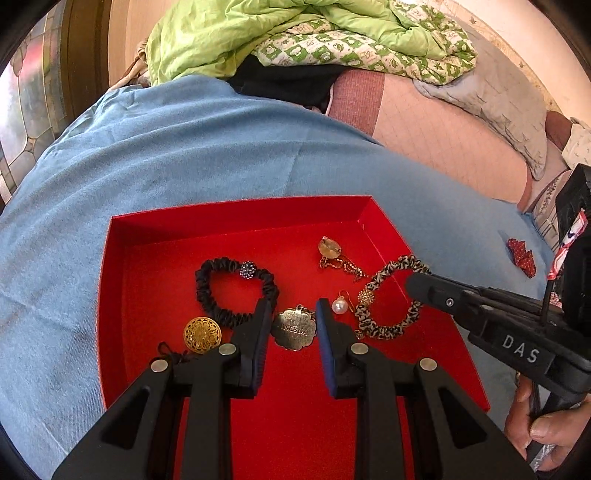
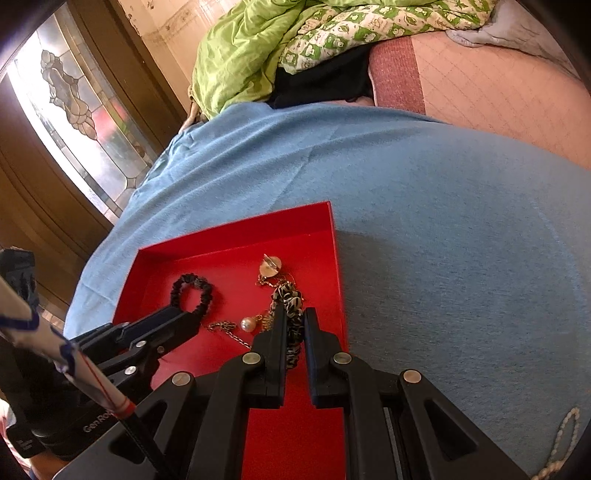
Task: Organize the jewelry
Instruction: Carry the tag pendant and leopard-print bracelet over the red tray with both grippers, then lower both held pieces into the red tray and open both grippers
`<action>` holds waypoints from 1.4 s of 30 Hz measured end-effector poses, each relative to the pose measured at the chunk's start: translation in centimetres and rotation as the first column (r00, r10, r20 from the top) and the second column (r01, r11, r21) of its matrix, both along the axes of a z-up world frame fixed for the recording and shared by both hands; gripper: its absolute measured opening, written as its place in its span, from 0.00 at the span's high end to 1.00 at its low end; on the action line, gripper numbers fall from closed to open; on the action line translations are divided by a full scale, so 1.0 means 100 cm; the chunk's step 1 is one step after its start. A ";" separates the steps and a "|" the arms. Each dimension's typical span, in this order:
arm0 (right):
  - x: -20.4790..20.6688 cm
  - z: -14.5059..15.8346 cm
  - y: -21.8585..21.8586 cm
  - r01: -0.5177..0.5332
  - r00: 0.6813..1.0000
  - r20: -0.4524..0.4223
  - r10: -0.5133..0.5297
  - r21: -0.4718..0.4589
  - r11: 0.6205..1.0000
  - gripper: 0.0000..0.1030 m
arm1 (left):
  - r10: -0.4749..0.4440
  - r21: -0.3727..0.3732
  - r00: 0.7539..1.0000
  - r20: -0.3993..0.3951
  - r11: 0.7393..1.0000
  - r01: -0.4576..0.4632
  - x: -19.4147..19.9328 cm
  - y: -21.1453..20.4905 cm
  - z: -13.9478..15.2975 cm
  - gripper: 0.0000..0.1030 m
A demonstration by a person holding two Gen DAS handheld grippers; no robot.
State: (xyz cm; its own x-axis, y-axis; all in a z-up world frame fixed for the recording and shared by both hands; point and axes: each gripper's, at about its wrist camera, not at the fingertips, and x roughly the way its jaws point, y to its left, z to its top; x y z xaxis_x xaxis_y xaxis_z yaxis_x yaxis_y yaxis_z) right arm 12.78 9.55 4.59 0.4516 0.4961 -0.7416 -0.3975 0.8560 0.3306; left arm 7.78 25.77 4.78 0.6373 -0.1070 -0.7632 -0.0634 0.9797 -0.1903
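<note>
A red tray [image 1: 236, 218] lies on a blue cloth [image 1: 166, 155]. In it are a black scrunchie [image 1: 229, 291], a gold filigree disc [image 1: 202, 335], a silver engraved pendant [image 1: 294, 329], a pearl earring [image 1: 338, 305], a gold brooch with chain [image 1: 332, 254] and a leopard-print scrunchie [image 1: 388, 299]. My left gripper [image 1: 293, 314] is open, its fingers on either side of the silver pendant. My right gripper [image 2: 295, 317] is narrowly open with the leopard scrunchie [image 2: 291, 310] between its fingers; in the left wrist view it [image 1: 417, 280] reaches in from the right.
A red polka-dot bow [image 1: 521, 254] lies on the cloth right of the tray. A pearl bead strand [image 2: 561, 443] lies at the lower right. Green bedding [image 1: 295, 33] and a pink mattress [image 1: 443, 140] are behind. A stained-glass door [image 2: 74, 110] is at left.
</note>
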 end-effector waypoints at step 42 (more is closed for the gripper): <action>-0.009 0.016 -0.004 0.021 0.999 0.042 -0.021 -0.016 1.000 0.72 | 0.020 0.016 0.997 0.070 1.000 -0.021 -0.007 -0.003 0.017 0.61</action>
